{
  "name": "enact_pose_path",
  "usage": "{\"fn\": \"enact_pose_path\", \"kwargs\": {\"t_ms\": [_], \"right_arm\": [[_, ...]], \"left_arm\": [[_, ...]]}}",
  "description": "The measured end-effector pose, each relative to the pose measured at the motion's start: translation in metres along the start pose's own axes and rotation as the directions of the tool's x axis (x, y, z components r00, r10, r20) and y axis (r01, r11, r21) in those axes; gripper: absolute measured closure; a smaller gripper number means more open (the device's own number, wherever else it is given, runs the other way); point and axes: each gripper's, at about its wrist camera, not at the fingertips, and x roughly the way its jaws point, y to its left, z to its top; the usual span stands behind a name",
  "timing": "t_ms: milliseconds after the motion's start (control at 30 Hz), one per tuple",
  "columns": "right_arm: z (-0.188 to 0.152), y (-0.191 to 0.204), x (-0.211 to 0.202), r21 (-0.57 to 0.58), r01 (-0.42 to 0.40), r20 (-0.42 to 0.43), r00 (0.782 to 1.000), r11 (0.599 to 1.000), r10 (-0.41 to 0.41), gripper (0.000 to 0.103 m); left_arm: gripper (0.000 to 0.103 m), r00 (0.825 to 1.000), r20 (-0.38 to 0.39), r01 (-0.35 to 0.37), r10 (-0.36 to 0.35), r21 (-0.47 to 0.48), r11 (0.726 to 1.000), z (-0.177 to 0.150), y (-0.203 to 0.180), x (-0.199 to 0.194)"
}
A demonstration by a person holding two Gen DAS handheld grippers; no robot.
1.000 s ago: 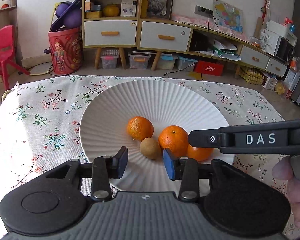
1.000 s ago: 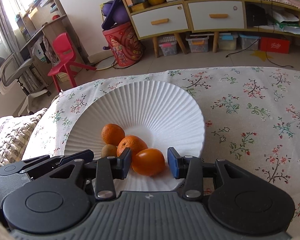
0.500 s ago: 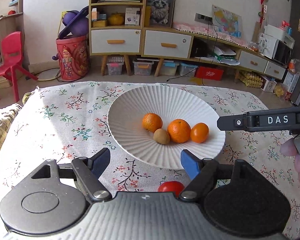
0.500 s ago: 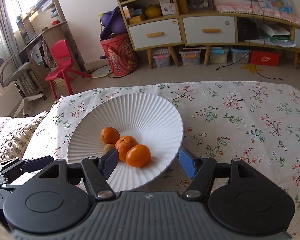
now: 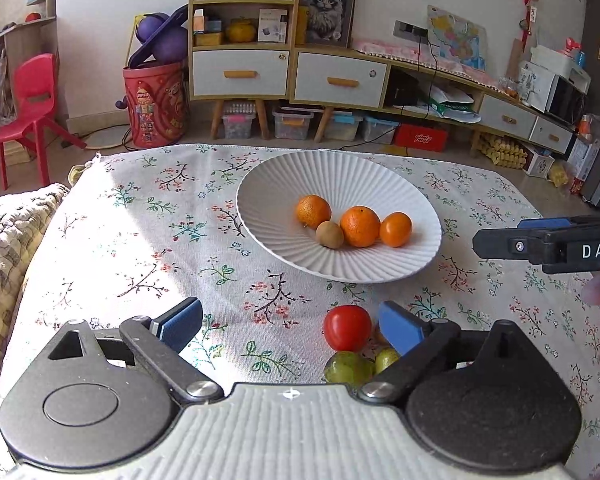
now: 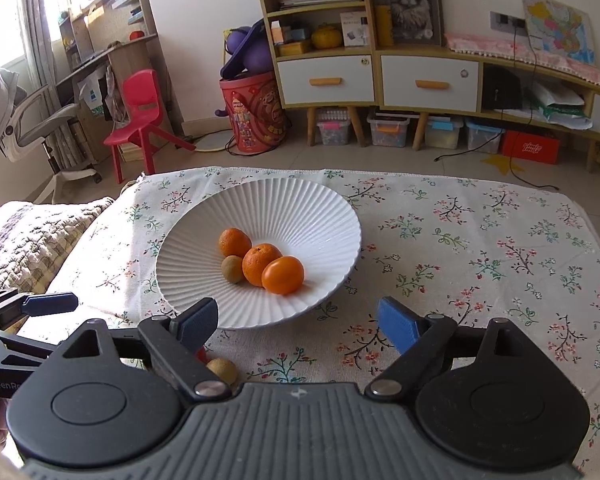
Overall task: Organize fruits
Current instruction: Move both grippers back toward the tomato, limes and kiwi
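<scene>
A white ribbed bowl (image 5: 340,172) (image 6: 300,204) on the floral tablecloth holds three oranges (image 5: 359,226) (image 6: 282,275) and a brown kiwi (image 5: 329,234) (image 6: 233,268). My left gripper (image 5: 290,322) is open and empty, above the cloth in front of the bowl. A red tomato (image 5: 347,328) and green fruits (image 5: 348,368) lie near its right finger. My right gripper (image 6: 298,320) is open and empty, just in front of the bowl. A second kiwi (image 6: 222,369) lies on the cloth under its left finger.
The table's left edge meets a knitted cushion (image 6: 32,232). The right gripper's finger (image 5: 540,242) shows at the right of the left wrist view. A cabinet (image 5: 284,72), red chair (image 6: 140,120) and red bin (image 5: 156,104) stand beyond the table.
Both grippers have opened wide and pulled back from the bowl. The right one let go of the orange, which now rests in the bowl. The tomato and green fruits came into view.
</scene>
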Motion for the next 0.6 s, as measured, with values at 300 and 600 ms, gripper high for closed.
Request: {"fn": "enact_pose_path", "kwargs": {"t_ms": [300,600], "right_arm": [[-0.009,-0.006,-0.013,-0.008,0.003,0.008,1.000,1.000,-0.003,0.010],[-0.023,-0.010,-0.019,-0.010,0.004,0.004,1.000,1.000,-0.004,0.007]], "left_arm": [[0.014,1.000,-0.022,-0.013,0.013,0.011,1.000,-0.013,-0.004,-0.009],[0.013,0.999,-0.052,-0.006,0.008,0.056,0.998,-0.030,-0.012,-0.015]]}}
